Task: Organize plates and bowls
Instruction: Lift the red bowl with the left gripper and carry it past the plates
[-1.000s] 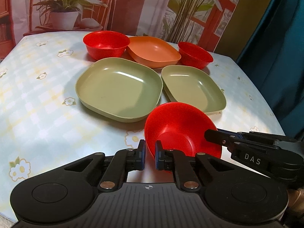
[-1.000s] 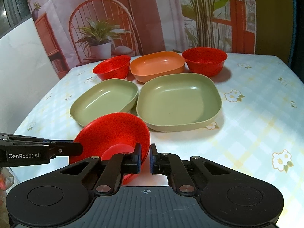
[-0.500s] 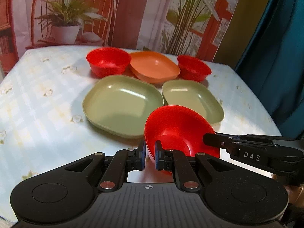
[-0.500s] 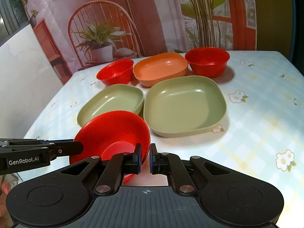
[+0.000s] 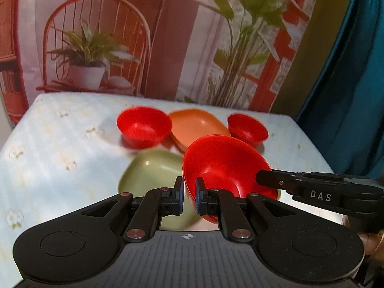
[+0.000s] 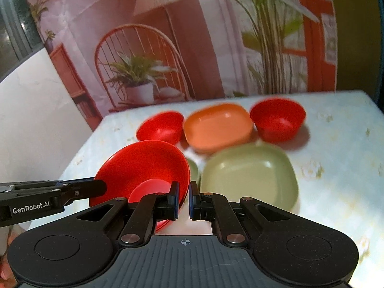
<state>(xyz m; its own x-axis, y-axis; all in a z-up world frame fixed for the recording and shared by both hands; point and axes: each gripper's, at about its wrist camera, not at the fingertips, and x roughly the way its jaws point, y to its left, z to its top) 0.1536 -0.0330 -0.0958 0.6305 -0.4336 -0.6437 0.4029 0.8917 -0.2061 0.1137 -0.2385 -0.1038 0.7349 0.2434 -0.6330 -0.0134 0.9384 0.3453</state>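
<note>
- While both grippers pinch its rim, the red bowl (image 5: 225, 163) hangs tilted above the table, in front of the other dishes.
- Left gripper (image 5: 189, 198): jaws narrow, clamped on the bowl's near rim.
- Right gripper (image 6: 182, 200): jaws narrow, clamped on the rim's opposite side.
- Beneath lie two green plates, the larger (image 6: 249, 172) partly hidden in the left view.
- Farther back stand an orange plate (image 6: 217, 126) between two red bowls (image 6: 278, 117) (image 6: 160, 126).
- Flowered tablecloth (image 5: 60, 148) covers the table.

Red bowls (image 5: 144, 127), orange plate (image 6: 217, 126), green plates (image 6: 249, 172), flower-print tablecloth (image 5: 60, 158)
</note>
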